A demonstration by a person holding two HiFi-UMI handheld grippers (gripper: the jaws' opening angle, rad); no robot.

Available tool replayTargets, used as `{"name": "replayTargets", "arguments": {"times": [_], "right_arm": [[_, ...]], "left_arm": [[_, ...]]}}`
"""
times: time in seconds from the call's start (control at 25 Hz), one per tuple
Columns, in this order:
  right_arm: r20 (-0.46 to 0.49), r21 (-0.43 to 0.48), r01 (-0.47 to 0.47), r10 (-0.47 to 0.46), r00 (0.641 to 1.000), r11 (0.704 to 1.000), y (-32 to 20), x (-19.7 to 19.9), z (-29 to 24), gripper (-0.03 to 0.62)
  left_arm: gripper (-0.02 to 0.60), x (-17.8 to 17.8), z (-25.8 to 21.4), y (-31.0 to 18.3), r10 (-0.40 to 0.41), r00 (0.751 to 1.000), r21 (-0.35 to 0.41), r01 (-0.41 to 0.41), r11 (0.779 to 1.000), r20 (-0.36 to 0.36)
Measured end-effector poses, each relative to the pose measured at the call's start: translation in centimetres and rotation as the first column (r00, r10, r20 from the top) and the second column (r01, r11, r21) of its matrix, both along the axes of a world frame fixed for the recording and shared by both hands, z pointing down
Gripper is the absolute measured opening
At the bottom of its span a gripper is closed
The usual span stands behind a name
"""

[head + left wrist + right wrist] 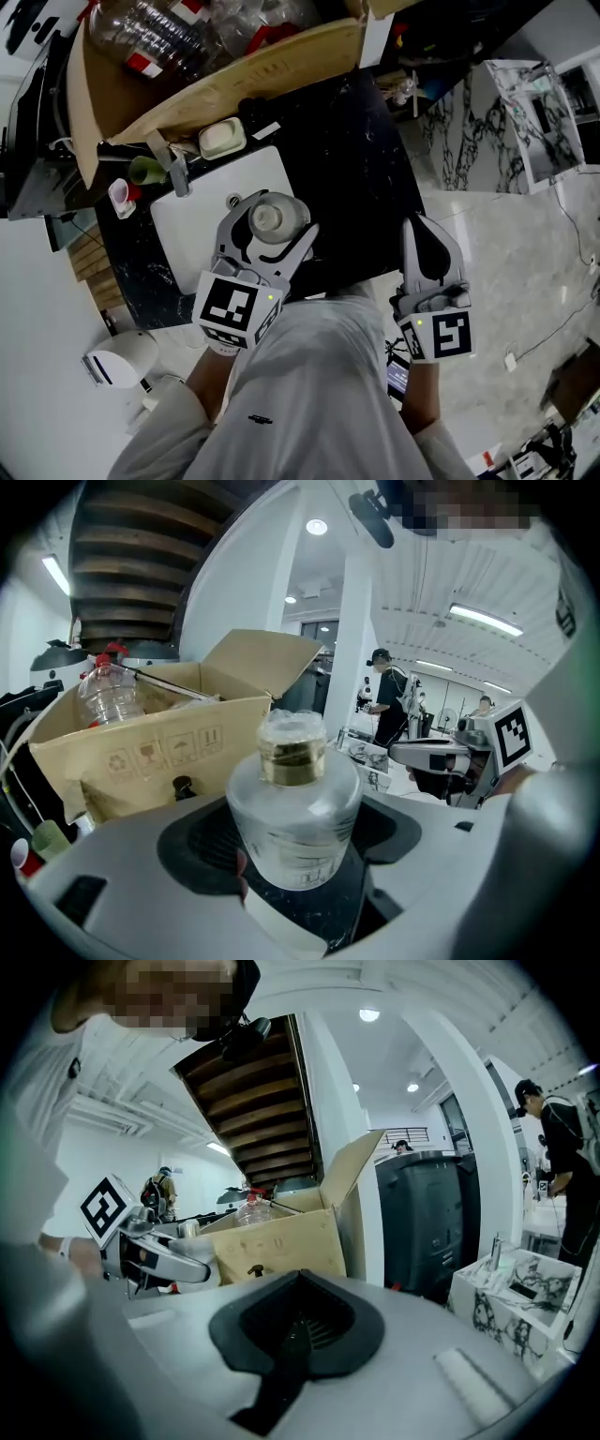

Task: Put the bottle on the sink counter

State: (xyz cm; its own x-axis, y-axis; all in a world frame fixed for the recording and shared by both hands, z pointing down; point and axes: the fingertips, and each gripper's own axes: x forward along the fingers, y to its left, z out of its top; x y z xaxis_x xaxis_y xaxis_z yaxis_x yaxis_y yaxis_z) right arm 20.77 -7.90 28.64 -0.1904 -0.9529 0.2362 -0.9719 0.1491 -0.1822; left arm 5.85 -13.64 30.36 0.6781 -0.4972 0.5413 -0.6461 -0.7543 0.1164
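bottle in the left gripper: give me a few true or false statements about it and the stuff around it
1. The left gripper is closed on the bottle. True.
2. The bottle lies on its side. False: it stands upright between the jaws, cap on top.
3. The right gripper holds a second bottle. False: its jaws are together with nothing between them.
4. A cardboard box with plastic bottles in it stands beyond the white sink. True.
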Motion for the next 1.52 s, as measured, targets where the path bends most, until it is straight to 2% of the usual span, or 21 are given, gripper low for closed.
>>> {"name": "replayTargets", "arguments": {"times": [0.6,0.96,1.52], "right_arm": [[0.008,-0.034,0.125,-0.125,0.992,0.992,-7.0,5.2,4.6,0.011],[0.010,-0.057,0.217,-0.216,0.976,0.975,-9.6,4.8,7.7,0.011],[-0.029,-0.077,0.281,-0.284,0.958,0.957,-13.5,4.6,11.1,0.011]], "left_arm": [[0.337,7.5,6.0,-7.0,-0.081,0.996,-0.005,0.081,0.997,0.045],[0.337,9.7,9.5,-10.1,-0.103,0.993,0.013,0.102,0.995,0.066],[0.337,11.5,14.1,-14.0,-0.114,0.991,0.023,0.113,0.993,0.067]]}}
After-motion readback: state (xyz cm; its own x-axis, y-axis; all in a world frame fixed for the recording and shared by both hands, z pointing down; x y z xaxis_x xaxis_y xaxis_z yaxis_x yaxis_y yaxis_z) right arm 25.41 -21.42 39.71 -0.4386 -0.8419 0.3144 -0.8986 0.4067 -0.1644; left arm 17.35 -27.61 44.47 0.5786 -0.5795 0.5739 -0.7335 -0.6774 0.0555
